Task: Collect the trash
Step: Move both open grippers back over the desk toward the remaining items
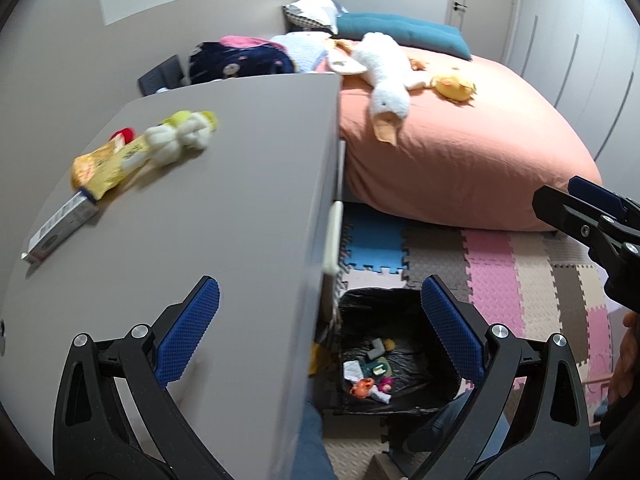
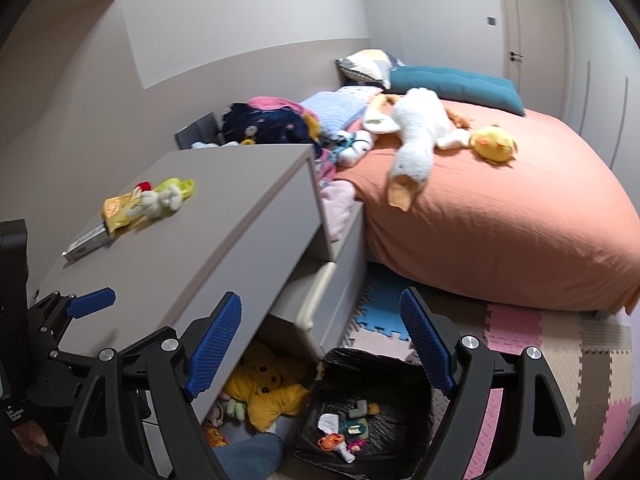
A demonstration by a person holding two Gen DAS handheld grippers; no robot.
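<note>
My left tongs (image 1: 320, 332) and right tongs (image 2: 320, 344) both stand released and empty above the near edge of the grey tabletop (image 1: 224, 184), with the lined trash bin (image 1: 396, 360) on the floor below them. The remaining trash, a yellow wrapper (image 1: 104, 164) overlapping a flat grey box (image 1: 60, 230), lies ahead and to the left on the tabletop, its long axis running diagonally from near-left to far-right. I judge the left tongs nearer; the wrapper looks crumpled and light, with a small white and yellow plush toy (image 1: 180, 132) touching its far end.
</note>
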